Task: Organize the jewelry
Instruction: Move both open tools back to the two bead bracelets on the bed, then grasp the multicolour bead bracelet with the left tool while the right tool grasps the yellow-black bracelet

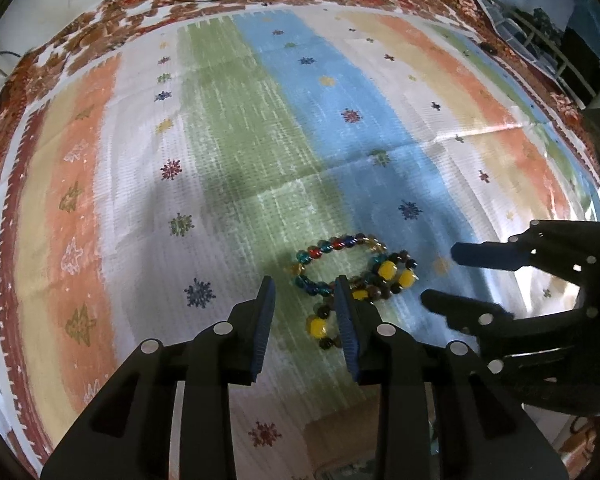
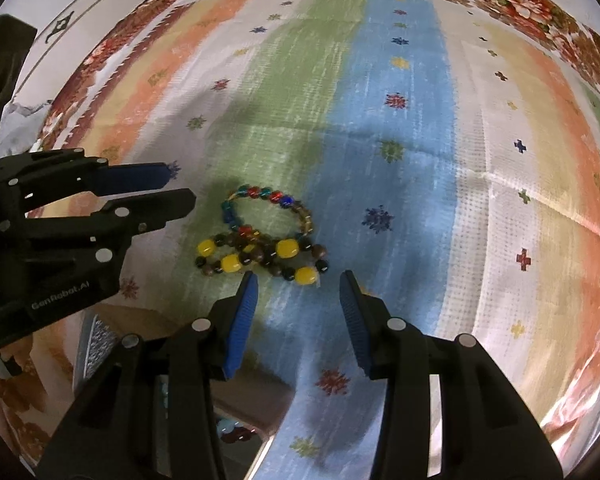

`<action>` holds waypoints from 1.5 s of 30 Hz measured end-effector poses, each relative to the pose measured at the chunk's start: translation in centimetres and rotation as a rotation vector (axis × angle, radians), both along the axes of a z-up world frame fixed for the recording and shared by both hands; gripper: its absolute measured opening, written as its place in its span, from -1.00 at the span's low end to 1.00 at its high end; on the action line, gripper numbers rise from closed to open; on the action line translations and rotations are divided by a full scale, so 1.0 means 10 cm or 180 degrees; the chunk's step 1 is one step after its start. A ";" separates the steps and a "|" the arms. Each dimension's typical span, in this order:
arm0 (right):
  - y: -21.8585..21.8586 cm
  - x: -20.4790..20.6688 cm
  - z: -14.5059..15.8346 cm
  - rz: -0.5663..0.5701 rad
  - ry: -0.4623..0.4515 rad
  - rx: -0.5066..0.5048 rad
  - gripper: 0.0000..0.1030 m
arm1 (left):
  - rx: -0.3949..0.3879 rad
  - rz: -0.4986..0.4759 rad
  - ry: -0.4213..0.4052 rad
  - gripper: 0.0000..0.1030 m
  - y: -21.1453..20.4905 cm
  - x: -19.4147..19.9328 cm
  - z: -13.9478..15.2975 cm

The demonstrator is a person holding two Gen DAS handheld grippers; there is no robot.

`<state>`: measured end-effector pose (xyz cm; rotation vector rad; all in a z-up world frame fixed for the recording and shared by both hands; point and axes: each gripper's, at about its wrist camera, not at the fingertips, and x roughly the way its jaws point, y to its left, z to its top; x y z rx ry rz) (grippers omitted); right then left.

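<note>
Two tangled bead bracelets (image 2: 260, 236) lie on the striped cloth (image 2: 400, 160), both the left gripper (image 1: 304, 304) and right gripper (image 2: 296, 292) parted and empty beside them; they look light, floppy, slippery, best pinched across one strand.

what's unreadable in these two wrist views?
- Left wrist view: near part of the yellow-and-dark bracelet hidden behind a left gripper finger.
- Both views: whether the glass-bead bracelet and the other are tangled or just overlapping.
- Right wrist view: items below the cloth edge, blocked by the right gripper.
</note>
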<state>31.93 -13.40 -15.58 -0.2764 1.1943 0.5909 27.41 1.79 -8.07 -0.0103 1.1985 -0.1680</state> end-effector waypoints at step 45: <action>0.15 0.22 -0.31 0.0015 0.0101 -0.0058 -0.92 | 0.0066 -0.0194 0.0338 -0.83 -0.12 0.38 -0.53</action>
